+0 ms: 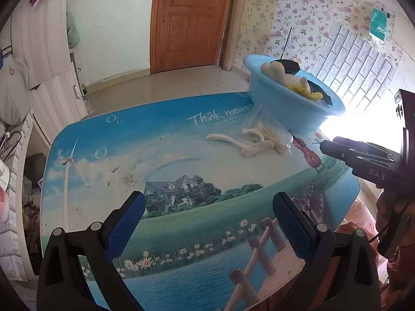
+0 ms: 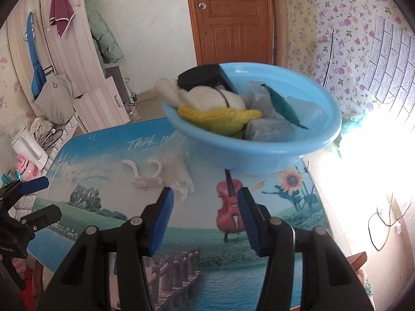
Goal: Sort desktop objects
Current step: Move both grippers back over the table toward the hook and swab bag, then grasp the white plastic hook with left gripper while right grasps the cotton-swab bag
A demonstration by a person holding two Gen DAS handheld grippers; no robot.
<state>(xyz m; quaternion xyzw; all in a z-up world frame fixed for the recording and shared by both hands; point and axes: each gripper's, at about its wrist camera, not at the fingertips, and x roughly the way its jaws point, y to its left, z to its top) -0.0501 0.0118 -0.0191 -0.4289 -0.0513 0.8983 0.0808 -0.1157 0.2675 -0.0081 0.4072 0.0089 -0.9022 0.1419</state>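
A light-blue basin (image 1: 290,108) (image 2: 259,153) stands at the far right of the picture-printed table (image 1: 181,160) (image 2: 197,235). It holds yellow yarn (image 2: 220,119), a white soft item (image 2: 212,98), a black box (image 2: 202,76), a teal feather (image 2: 282,108) and clear bags. A white plastic hook (image 1: 243,145) (image 2: 145,178) and a bag of cotton swabs (image 1: 269,140) (image 2: 181,178) lie on the table in front of the basin. My left gripper (image 1: 208,199) (image 2: 41,199) hangs wide open over the near table, well short of them. My right gripper (image 2: 206,193) is half open and empty, above the printed violin.
The right gripper's fingers (image 1: 363,155) reach in from the right of the left wrist view, with a hand (image 1: 389,207) behind. A wooden door (image 1: 189,20) and white cabinets (image 1: 59,98) stand beyond the table's far edge. Strong glare (image 2: 376,134) fills the right side.
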